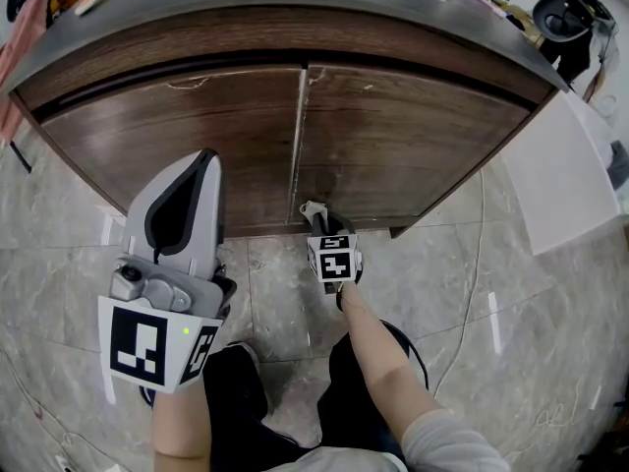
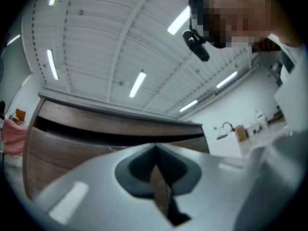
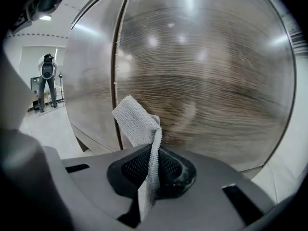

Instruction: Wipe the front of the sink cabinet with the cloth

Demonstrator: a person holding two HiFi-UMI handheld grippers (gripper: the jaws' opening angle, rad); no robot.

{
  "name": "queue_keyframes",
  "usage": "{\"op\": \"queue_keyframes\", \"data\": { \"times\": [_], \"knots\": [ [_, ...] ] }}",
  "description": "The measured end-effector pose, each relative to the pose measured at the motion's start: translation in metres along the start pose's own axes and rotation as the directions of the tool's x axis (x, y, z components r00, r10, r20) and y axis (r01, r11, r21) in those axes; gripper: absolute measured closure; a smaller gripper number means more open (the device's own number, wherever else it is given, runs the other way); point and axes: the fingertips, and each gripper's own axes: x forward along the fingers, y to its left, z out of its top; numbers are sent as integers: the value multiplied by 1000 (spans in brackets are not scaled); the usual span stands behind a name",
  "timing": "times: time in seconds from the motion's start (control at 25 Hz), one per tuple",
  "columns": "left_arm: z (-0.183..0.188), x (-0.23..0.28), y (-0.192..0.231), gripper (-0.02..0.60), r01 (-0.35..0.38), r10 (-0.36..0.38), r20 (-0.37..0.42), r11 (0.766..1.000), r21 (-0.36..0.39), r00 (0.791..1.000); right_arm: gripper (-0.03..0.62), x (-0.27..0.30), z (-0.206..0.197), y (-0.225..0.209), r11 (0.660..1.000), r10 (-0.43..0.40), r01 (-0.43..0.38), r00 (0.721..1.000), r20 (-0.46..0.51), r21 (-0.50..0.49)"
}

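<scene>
The sink cabinet has two dark wood doors under a grey counter. My right gripper is low at the foot of the right door, beside the seam between the doors, and is shut on a grey-white woven cloth. The cloth sticks out past the jaws, close against the wood. My left gripper is raised in front of the left door, tilted upward, shut with nothing between its jaws. In the left gripper view the left gripper points at the cabinet's upper edge and the ceiling.
A grey tiled floor runs in front of the cabinet. A white unit stands at the right, with a cable on the floor beside it. A pink cloth hangs at the far left. A person stands far off.
</scene>
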Motion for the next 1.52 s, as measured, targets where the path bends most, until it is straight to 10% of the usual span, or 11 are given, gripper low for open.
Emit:
{"op": "queue_keyframes", "data": {
  "times": [0.68, 1.52],
  "knots": [
    [-7, 9, -19, 577, 46, -46, -14, 999, -6, 999, 583, -50, -43, -199, 877, -385, 395, 918, -93, 272],
    [-14, 8, -28, 577, 59, -58, -54, 998, 20, 997, 583, -87, -49, -286, 777, -518, 521, 848, -111, 353]
  ]
}}
